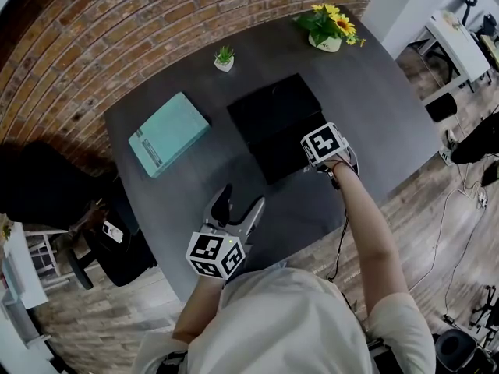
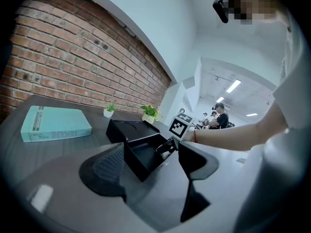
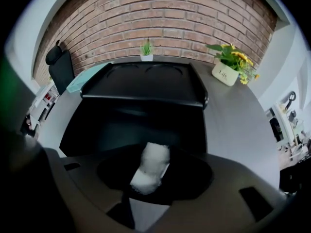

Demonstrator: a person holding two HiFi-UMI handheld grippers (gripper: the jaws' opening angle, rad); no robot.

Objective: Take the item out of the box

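Left gripper (image 1: 238, 203): over the table's near edge, just left of its middle. Jaws wide apart, nothing between the pads; they point toward the box.
Table (image 1: 374, 115): dark grey, with its far edge along a brick wall (image 1: 117, 29).
Right gripper (image 3: 153, 174): reaches in over the near right side of the box, tips tilted down into it. Jaws narrowed on the item, a dark pad against each side of it.
Item (image 3: 150, 166): small, white and soft-looking, longer than wide. It sits inside the box by the near wall, between the right gripper's pads. Whether it rests on the box floor cannot be told.
Box (image 1: 282, 156): black and open, at the middle of the table. Its inside shows nothing but the item.
Lid (image 1: 273, 104): black, lying just behind the box on the far side and touching it. Two round recesses show along its far edge in the right gripper view.
Book (image 1: 168, 133): teal, flat on the table toward the left edge, well apart from the box.
Plant (image 1: 224, 58): small and green in a white pot, upright near the far edge, behind the lid.
Flowers (image 1: 331, 26): yellow with green leaves, in a white pot at the far right corner.
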